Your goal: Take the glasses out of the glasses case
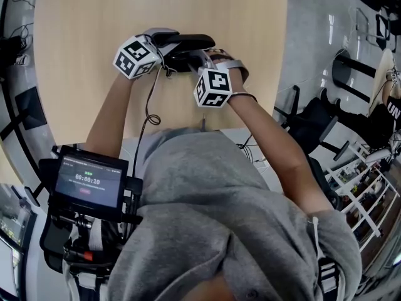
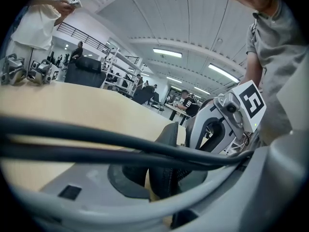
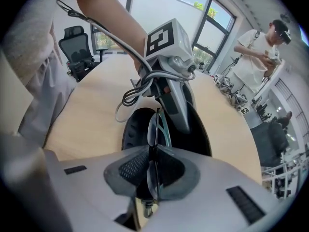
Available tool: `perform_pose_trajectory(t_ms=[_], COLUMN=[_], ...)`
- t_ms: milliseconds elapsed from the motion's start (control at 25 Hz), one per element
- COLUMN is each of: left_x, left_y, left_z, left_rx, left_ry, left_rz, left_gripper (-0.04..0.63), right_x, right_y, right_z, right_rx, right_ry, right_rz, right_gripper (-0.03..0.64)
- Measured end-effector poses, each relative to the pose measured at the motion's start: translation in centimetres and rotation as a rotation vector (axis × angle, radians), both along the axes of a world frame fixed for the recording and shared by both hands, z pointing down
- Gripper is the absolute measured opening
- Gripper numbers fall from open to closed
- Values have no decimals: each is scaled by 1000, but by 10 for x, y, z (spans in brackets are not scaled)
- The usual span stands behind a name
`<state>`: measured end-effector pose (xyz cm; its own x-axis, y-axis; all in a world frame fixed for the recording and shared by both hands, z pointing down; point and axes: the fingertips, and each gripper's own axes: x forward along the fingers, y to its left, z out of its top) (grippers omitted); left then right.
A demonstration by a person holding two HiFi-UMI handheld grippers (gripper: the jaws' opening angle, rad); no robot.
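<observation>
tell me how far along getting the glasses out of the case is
Done: the black zip-up glasses case is open on the light wooden table, its flap pinched by the left gripper. In hand: the right gripper is shut on the thin-rimmed clear glasses, right over the case's dark hollow. Left: lifting them clear of the case.

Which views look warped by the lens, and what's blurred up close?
Left gripper view: heavy fisheye, curved ceiling lights, near cables blurred. Right gripper view: fisheye too, glasses in the jaws fairly sharp. Head view: table edges curve.
</observation>
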<state>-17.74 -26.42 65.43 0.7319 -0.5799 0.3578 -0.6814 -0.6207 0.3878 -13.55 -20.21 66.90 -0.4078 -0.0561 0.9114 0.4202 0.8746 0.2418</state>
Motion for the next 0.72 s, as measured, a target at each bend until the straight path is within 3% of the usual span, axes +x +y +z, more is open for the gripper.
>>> perform_pose_trajectory(t_ms=[520, 720], left_x=[-6, -6], left_y=[5, 14], left_z=[-11, -14], left_rx=[-12, -34], left_ry=[39, 106], left_rz=[69, 96], left_gripper=[83, 128], right_x=[8, 17], right_y=[-9, -15], right_z=[-34, -35], right_rx=[-3, 2], right_ry=[-68, -67], right_rz=[41, 73], right_gripper=[51, 50])
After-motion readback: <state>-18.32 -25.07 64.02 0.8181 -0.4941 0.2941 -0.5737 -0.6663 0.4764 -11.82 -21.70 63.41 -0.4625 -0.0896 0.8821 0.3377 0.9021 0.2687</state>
